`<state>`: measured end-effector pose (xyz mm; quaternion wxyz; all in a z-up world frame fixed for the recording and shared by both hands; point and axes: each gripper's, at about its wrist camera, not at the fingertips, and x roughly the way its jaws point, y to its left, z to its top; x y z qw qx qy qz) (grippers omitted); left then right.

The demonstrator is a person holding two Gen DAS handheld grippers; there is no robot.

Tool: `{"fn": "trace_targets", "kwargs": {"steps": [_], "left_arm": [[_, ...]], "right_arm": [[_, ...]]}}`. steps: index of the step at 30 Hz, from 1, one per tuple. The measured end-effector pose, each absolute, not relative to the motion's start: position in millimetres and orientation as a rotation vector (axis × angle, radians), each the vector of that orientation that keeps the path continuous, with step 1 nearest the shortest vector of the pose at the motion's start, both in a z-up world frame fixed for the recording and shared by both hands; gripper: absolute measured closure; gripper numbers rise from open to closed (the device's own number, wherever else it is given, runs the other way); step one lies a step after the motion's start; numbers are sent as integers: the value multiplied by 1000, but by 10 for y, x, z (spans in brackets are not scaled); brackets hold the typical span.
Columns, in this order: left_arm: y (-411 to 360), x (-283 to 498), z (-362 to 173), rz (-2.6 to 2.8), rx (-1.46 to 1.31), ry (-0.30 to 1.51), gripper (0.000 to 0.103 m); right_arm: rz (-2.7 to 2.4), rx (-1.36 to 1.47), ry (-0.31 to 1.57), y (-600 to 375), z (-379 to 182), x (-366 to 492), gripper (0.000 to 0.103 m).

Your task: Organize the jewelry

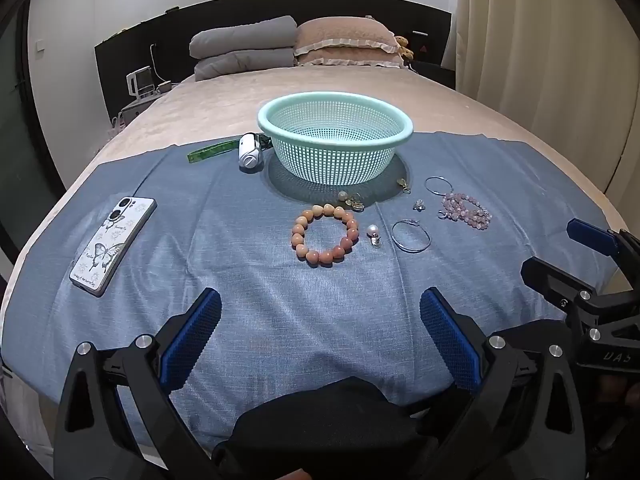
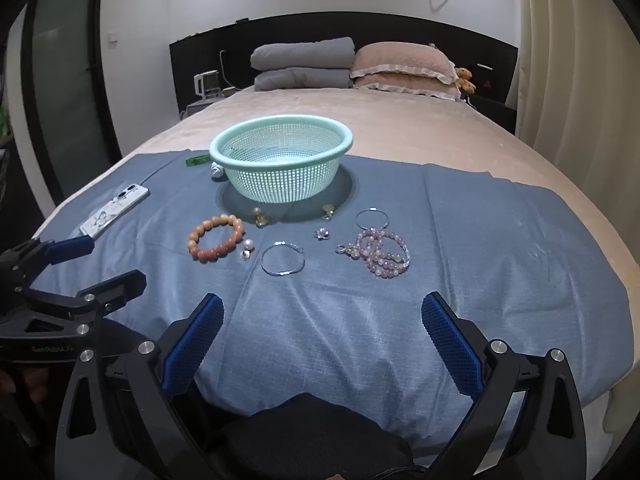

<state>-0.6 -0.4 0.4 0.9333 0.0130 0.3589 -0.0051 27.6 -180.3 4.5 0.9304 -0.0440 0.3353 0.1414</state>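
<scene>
Both tools were spread wide with nothing between the pads: the left gripper point(image 1: 320, 336) and the right gripper point(image 2: 322, 340) hung over the near edge of the blue cloth point(image 1: 248, 312), tilted down toward it.

Further out, the jewelry was all loose on the cloth, none in the mint basket point(image 2: 280, 148) yet as far as I could see. Orange bead bracelet point(image 1: 325, 235) sat center-left, a pearl earring point(image 1: 373, 234) just beside it, then a thin silver hoop point(image 2: 282, 259). Off to the right lay a pink bead bracelet point(image 2: 380, 254) and a second hoop point(image 2: 372, 219), with a small crystal charm point(image 2: 322, 233) between. Two gold bits point(image 2: 260, 216) sat right by the basket's near side.

My guess on trouble: the hoops lie flat, so wide pads could easily pinch cloth along with them and drag everything. The pearl earring could get knocked when going for the orange bracelet. A phone point(image 1: 112, 244) lay far left, well clear.
</scene>
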Motion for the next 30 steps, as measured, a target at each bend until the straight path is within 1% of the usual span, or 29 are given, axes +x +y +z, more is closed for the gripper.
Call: {"fn": "trace_targets", "kwargs": {"steps": [30], "left_arm": [[19,-12,-13,-13,18,745,6]], "right_arm": [[295,-82,688,-1775,19,279,8]]}}
